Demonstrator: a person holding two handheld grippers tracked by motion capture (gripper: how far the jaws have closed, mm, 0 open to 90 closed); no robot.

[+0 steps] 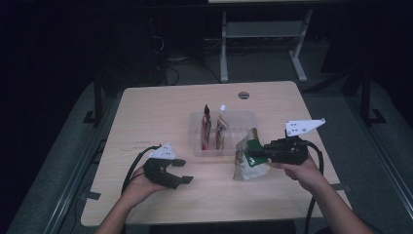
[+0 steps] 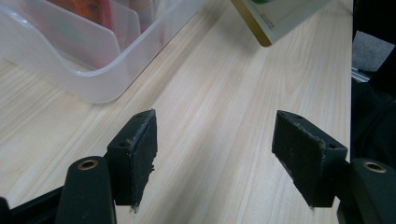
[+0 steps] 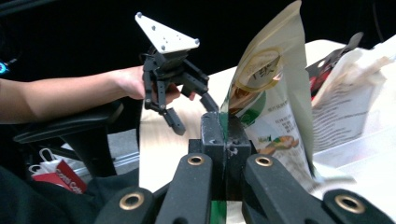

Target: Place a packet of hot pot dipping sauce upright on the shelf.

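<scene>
So the right tool (image 3: 225, 140) has its jaws clamped tight on the edge of a snack pouch (image 3: 271, 107), which hangs upright just off the worktop (image 1: 160, 105), right beside the clear plastic bin (image 1: 246, 119) with two other packets (image 1: 206, 129) standing in it. The left tool (image 2: 224, 158) sits low over the worktop, well apart from the pouch, jaws spread wide with nothing between them.

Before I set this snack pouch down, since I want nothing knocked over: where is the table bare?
Bare wood lies between the left gripper and the clear bin, and along the far edge behind the bin. It is crowded where the right gripper holds the pouch beside the bin, which already holds two packets.
</scene>
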